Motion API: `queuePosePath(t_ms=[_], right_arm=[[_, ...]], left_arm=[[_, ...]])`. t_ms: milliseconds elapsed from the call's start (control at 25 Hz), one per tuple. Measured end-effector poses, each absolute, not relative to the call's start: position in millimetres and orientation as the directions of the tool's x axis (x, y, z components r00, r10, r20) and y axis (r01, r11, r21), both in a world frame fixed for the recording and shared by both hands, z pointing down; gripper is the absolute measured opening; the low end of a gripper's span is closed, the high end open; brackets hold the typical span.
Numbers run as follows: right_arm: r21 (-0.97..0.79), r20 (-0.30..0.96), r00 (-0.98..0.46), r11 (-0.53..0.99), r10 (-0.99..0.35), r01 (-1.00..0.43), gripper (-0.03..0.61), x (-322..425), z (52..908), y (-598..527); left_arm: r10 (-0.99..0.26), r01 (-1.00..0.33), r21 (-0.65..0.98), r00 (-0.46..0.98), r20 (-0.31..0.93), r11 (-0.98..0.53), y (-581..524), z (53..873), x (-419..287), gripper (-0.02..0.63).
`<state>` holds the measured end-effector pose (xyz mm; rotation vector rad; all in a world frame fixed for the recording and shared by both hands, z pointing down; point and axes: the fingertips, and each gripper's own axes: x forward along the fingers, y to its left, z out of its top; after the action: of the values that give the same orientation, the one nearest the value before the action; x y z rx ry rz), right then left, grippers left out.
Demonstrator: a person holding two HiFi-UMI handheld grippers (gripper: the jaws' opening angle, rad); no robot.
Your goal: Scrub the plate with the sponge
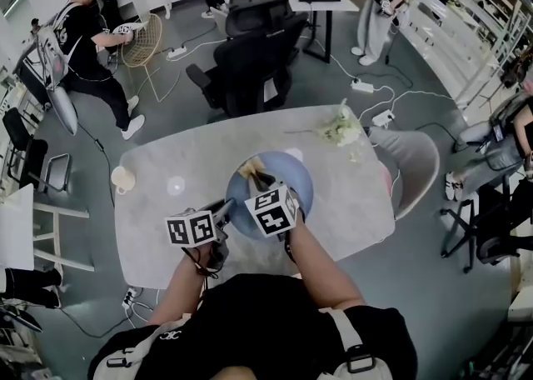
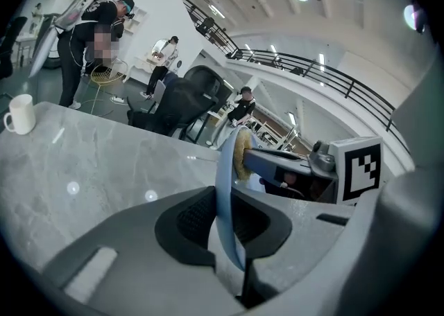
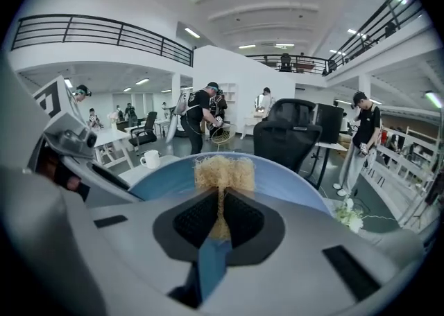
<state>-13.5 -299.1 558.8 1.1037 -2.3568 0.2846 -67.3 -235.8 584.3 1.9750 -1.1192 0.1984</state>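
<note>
A light blue plate [image 1: 293, 172] is held over the marble table [image 1: 183, 153]. My left gripper [image 1: 226, 206] is shut on its near-left rim. In the left gripper view the plate [image 2: 223, 190] stands edge-on between the jaws of the left gripper [image 2: 225, 221]. My right gripper [image 1: 260, 180] is shut on a straw-coloured fibrous sponge [image 1: 250, 172], which lies against the plate's face. In the right gripper view the sponge [image 3: 223, 172] sticks out past the right gripper [image 3: 220, 214], with the plate [image 3: 298, 186] right behind it. The sponge [image 2: 243, 152] also shows against the plate in the left gripper view.
A white cup [image 1: 122, 179] stands at the table's left edge and a bunch of white flowers [image 1: 340, 128] lies at its far right. A grey chair [image 1: 416, 162] is at the right, a black office chair [image 1: 250, 62] beyond the table. Several people stand around the room.
</note>
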Motion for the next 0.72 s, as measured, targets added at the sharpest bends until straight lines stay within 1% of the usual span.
queuePosePath(t_ms=[240,560,720], right_arm=[[0.058,0.552,-0.453,0.575,-0.700,-0.816,0.028,22.6,566.3,-309.7],[0.103,0.583,-0.322,0.461,-0.746,-0.881,0.028,78.9,578.7,-322.5],[0.116,0.598,-0.289,0.438,-0.747,-0.892,0.028,93.1,583.9,-319.6]], left_arm=[[-0.620,-0.766,0.571,0.608,0.496,-0.295,-233.8,583.0,-58.1,0.048],[-0.648,-0.761,0.559,0.612,0.453,-0.329,-235.8,569.4,-59.8,0.054],[-0.683,-0.773,0.546,0.590,0.430,-0.324,-237.6,557.0,-66.8,0.055]])
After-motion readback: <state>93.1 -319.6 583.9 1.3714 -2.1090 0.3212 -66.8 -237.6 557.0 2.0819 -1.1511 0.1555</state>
